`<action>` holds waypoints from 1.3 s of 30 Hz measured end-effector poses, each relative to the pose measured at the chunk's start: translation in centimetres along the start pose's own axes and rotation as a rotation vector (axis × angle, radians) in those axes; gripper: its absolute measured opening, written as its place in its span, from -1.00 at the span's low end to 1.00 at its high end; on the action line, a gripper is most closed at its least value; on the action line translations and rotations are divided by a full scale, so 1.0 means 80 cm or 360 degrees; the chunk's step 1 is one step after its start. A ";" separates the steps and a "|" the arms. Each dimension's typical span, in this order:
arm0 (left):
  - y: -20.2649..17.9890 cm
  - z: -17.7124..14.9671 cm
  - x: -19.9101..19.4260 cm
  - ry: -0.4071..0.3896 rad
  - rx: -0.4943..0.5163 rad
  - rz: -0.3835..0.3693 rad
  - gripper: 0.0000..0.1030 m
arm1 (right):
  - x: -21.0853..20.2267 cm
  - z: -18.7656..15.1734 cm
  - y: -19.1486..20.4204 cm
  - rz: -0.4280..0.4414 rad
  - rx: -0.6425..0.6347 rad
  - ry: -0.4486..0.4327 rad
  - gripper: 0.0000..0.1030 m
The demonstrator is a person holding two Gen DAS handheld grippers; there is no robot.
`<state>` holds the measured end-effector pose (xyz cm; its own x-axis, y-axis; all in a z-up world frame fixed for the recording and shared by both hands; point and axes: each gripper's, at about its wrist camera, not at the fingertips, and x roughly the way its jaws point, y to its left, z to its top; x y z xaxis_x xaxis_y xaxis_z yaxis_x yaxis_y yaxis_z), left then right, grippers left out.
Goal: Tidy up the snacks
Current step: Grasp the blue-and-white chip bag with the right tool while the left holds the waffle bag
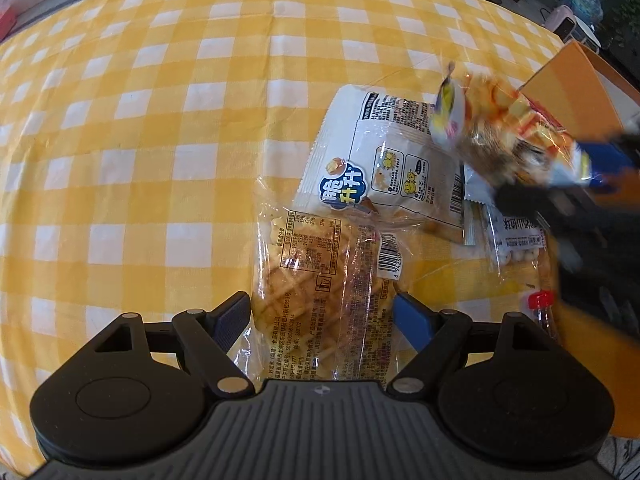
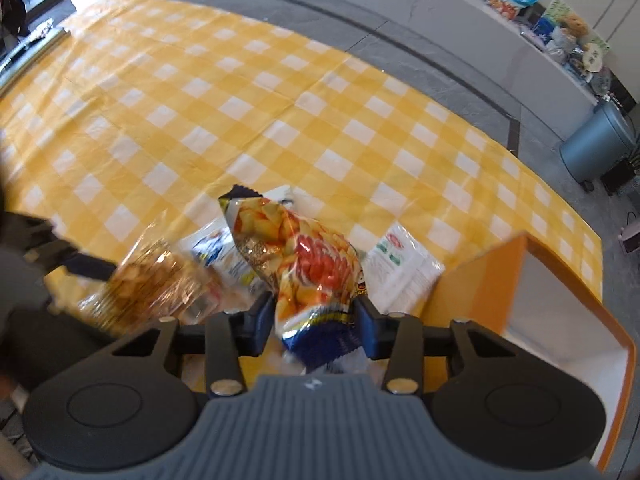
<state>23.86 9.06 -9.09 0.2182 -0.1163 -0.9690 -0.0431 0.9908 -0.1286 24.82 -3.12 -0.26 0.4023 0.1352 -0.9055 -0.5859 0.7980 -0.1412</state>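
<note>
While the right gripper (image 2: 314, 322) had its blue pads pinched on the lower end of a crinkly orange-and-red snack bag with a dark blue bottom edge (image 2: 308, 268), the sound course was to keep that squeeze firm and carry the bag rightwards over the near wall of the orange-sided, white-floored cardboard box (image 2: 484, 280). Just beyond, the left gripper (image 1: 320, 320) stood open astride a clear plastic packet of lattice-patterned golden biscuits (image 1: 320, 280) on the yellow-and-white checked tablecloth (image 1: 140, 120), and should close squarely across it. Farther off, a white pastry packet (image 1: 384, 160) lay waiting.
</note>
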 end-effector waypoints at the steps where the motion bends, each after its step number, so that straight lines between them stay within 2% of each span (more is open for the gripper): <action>1: 0.000 0.001 0.001 0.0006 -0.0013 -0.0005 0.82 | -0.009 -0.008 0.002 -0.0003 0.0000 -0.0009 -0.21; 4: -0.004 0.001 0.000 0.0009 0.0029 -0.0016 0.82 | -0.031 -0.033 0.010 0.0011 -0.0014 -0.0026 -0.31; 6: -0.009 -0.001 0.001 0.0008 0.0084 -0.0033 0.82 | -0.042 -0.052 0.019 0.0051 -0.0028 -0.0038 -0.52; 7: -0.010 -0.002 0.003 0.0004 0.0077 -0.0039 0.83 | -0.047 -0.061 0.023 0.0052 -0.0026 -0.0034 -0.72; 11: -0.009 -0.002 0.006 0.0003 0.0036 -0.0034 0.85 | -0.050 -0.091 0.036 0.0041 0.0013 -0.0018 -0.72; 15: -0.009 -0.004 0.004 -0.0014 0.0056 -0.0029 0.77 | -0.032 -0.106 0.038 0.0016 0.0121 0.0033 -0.71; 18: -0.006 -0.006 -0.001 -0.0015 0.0058 -0.0052 0.65 | -0.028 -0.111 0.039 0.0078 0.0142 0.0063 -0.61; 19: -0.002 -0.011 -0.008 -0.0017 0.0058 -0.0059 0.62 | -0.029 -0.111 0.039 0.0085 0.0133 0.0066 -0.53; 22: 0.007 -0.016 -0.015 -0.0010 0.0060 -0.0058 0.59 | -0.037 -0.110 0.038 0.0072 0.0105 0.0056 -0.17; 26: 0.020 -0.024 -0.021 -0.0010 0.0056 -0.0029 0.58 | -0.054 -0.095 0.023 0.0059 0.0192 -0.0026 0.36; 30: 0.031 -0.035 -0.028 -0.0007 0.0061 0.0003 0.58 | -0.041 -0.071 0.013 0.0067 0.0281 -0.0029 0.35; 34: 0.026 -0.048 -0.038 -0.0082 0.0235 0.0088 0.63 | -0.005 -0.052 0.020 -0.0010 0.0285 0.0030 0.35; 36: 0.025 -0.049 -0.040 -0.0072 0.0242 0.0093 0.64 | 0.011 -0.048 0.022 -0.0051 0.0308 0.0059 0.29; 39: 0.018 -0.043 -0.037 -0.0053 0.0226 0.0104 0.69 | 0.030 -0.045 0.025 -0.0039 0.0340 0.0117 0.13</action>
<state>19.84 10.58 -7.11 0.2519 -0.0512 -0.9664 0.0794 0.9963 -0.0320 22.08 -3.35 -4.15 0.3579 0.0772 -0.9306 -0.4109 0.9079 -0.0827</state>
